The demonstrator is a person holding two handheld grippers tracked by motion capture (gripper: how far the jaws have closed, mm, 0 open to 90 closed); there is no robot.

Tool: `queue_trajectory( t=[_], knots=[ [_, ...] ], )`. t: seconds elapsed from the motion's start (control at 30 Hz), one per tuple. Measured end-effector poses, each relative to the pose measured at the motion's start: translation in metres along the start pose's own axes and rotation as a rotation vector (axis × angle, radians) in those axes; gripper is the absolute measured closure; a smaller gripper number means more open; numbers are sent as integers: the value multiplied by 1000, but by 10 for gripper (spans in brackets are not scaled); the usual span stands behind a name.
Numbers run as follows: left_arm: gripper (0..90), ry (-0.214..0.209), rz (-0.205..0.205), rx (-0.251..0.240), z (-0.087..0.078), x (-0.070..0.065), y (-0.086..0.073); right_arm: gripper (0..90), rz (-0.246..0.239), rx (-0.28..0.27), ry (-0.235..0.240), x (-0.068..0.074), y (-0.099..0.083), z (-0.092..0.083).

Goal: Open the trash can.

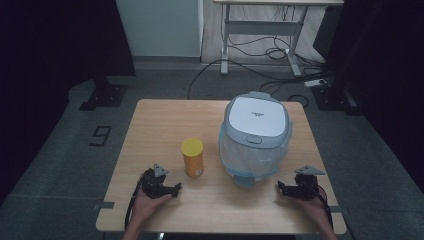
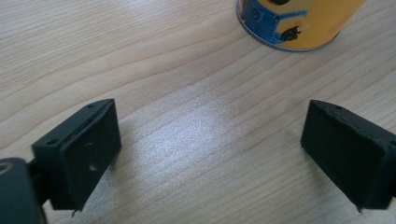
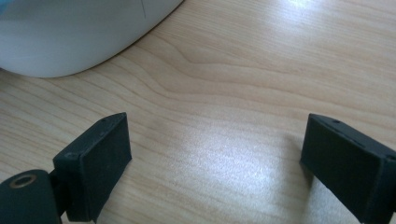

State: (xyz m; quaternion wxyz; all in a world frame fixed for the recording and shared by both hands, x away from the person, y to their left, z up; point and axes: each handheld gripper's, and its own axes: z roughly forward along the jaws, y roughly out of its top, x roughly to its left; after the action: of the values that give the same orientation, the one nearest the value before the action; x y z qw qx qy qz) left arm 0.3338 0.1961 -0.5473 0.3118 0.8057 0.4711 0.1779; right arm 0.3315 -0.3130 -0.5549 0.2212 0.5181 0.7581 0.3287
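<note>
A yellow can [image 1: 192, 157] with a yellow lid stands upright near the middle of the wooden table [image 1: 165, 117]; its cartoon-printed base [image 2: 294, 23] shows at the top of the left gripper view. A white and grey lidded bin [image 1: 255, 137] lined with a clear bag stands to the can's right, and its rounded wall [image 3: 70, 35] fills the top left of the right gripper view. My left gripper [image 1: 176, 189] rests on the table in front of the can, pointing right, its jaws wide apart with only bare wood between them [image 2: 210, 144]. My right gripper [image 1: 280, 187] lies at the front right, pointing left towards the bin, open and empty [image 3: 217, 158].
The table's front edge is just behind both hands. On the grey floor beyond the table are black stand bases [image 1: 102, 95], a white desk frame [image 1: 260, 30] with loose cables, and a power strip [image 1: 316, 82]. Dark curtains hang at both sides.
</note>
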Motion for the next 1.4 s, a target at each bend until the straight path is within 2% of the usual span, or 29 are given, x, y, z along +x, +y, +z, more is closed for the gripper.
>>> queue_trajectory(
  t=[0.33,0.5,0.67,0.9,1.03,1.17,1.23,1.4],
  knots=[
    [79,-8,9,-1,0,2,1,78,14,-1,-14,1,-2,-2],
    [80,-11,12,-5,0,2,0,125,28,10,-6,-1,-2,-7],
    [81,-16,16,-7,1,3,0,143,78,-73,9,-10,-2,-26],
    [81,-20,21,-6,1,3,1,180,71,-114,48,-11,-3,-44],
    [81,-19,21,-7,1,3,1,356,47,-165,86,-7,0,-56],
    [81,-20,21,-6,1,3,1,486,58,-194,110,-4,3,-62],
    [81,-18,18,-3,1,3,1,534,60,-219,140,-4,4,-66],
    [81,-16,17,-6,1,3,1,615,56,-274,170,-2,9,-78]
  ],
)
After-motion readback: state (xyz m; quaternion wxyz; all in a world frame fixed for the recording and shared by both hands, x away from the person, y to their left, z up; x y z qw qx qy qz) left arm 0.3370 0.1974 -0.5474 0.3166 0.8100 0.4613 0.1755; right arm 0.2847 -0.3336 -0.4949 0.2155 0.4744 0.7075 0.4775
